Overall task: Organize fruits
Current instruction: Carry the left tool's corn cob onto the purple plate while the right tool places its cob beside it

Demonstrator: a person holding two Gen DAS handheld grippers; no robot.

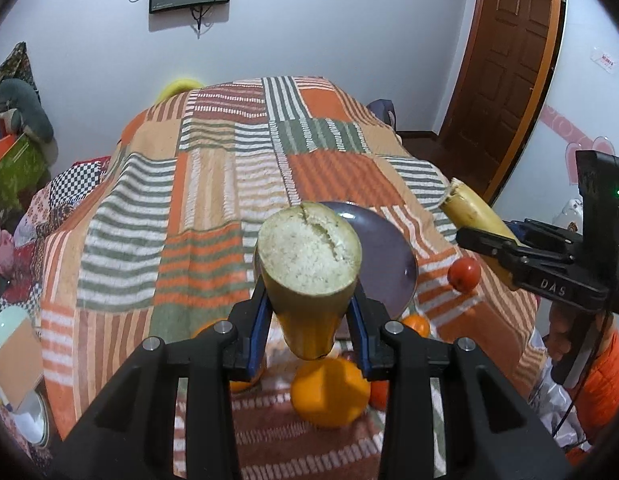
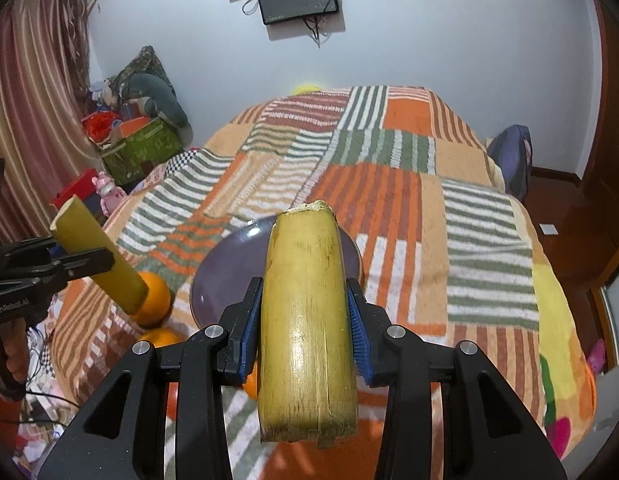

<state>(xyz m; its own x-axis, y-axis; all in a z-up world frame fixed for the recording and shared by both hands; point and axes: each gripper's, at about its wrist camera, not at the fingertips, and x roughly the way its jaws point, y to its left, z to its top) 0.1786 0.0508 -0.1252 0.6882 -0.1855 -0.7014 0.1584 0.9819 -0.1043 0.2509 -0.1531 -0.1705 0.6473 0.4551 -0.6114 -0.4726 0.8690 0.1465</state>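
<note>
Nearest our left camera, the left gripper (image 1: 309, 316) pinches a short yellow-green sugarcane segment (image 1: 309, 280) between its blue pads, pale fibrous cut end facing us. Our right gripper (image 2: 305, 320) likewise clamps a second yellow cane segment (image 2: 307, 320), held lengthwise and pointing out over the bed. Both pieces hang above the orange-and-green striped patchwork blanket (image 1: 213, 184), just short of the round dark purple plate (image 2: 229, 264), which looks bare. Round oranges (image 1: 329, 394) and a small red tomato-like fruit (image 1: 464, 274) lie on the blanket near the plate's closer edge. We judge we are mid-carry. Next we must lower each piece onto the plate and spread the jaws, keeping our two grippers from crossing.
</note>
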